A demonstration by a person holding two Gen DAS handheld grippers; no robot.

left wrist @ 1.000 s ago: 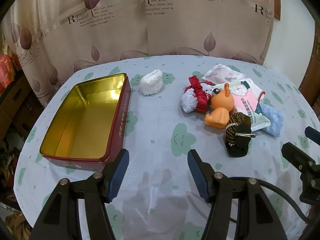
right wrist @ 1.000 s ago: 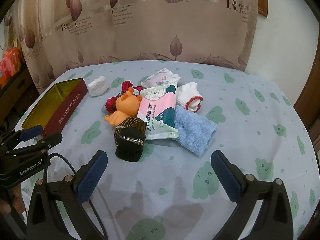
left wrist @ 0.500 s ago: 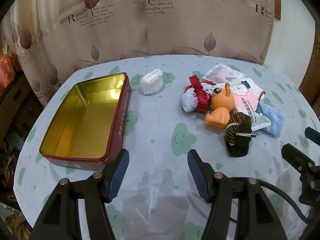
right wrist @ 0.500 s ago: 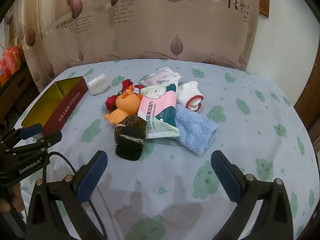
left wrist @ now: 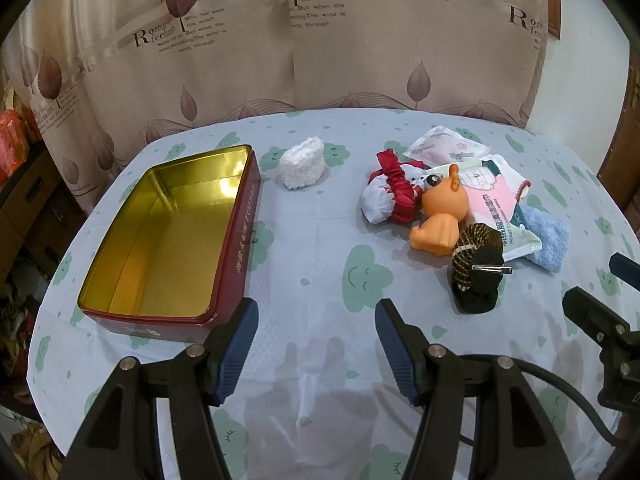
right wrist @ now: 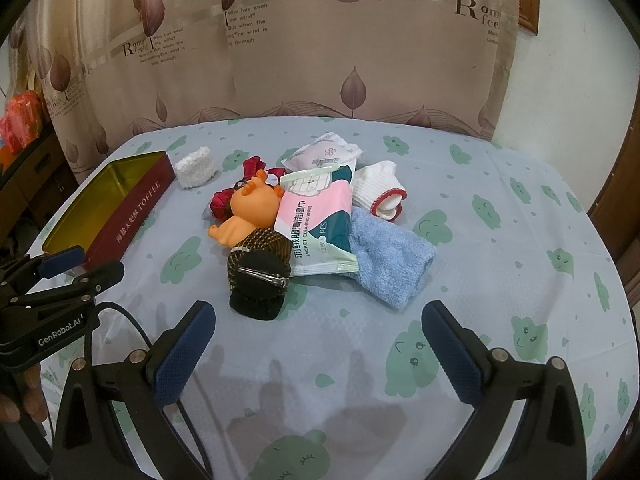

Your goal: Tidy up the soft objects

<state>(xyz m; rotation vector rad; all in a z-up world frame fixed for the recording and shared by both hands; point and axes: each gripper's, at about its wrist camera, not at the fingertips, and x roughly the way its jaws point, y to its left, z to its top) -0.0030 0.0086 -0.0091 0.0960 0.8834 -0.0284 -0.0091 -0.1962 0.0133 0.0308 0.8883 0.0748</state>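
An open red tin with a gold inside (left wrist: 168,236) lies at the table's left and holds nothing; it also shows in the right wrist view (right wrist: 120,204). A pile sits at the right: orange toy (left wrist: 440,220), red-and-white cloth (left wrist: 390,196), wipes pack (right wrist: 316,224), blue towel (right wrist: 388,264), white sock with red cuff (right wrist: 380,196), black-and-brown hair clip (right wrist: 260,276). A white fluffy pad (left wrist: 302,163) lies apart beside the tin. My left gripper (left wrist: 314,344) is open and empty near the tin's front corner. My right gripper (right wrist: 320,352) is open wide and empty, before the pile.
A white sachet (right wrist: 322,152) lies at the pile's far side. The round table wears a cloud-print cloth (right wrist: 500,240). A leaf-print curtain (left wrist: 320,40) hangs behind. A dark cabinet (left wrist: 28,200) stands at the left.
Both grippers have drifted slightly; the view shifts a little. Nothing on the table has moved.
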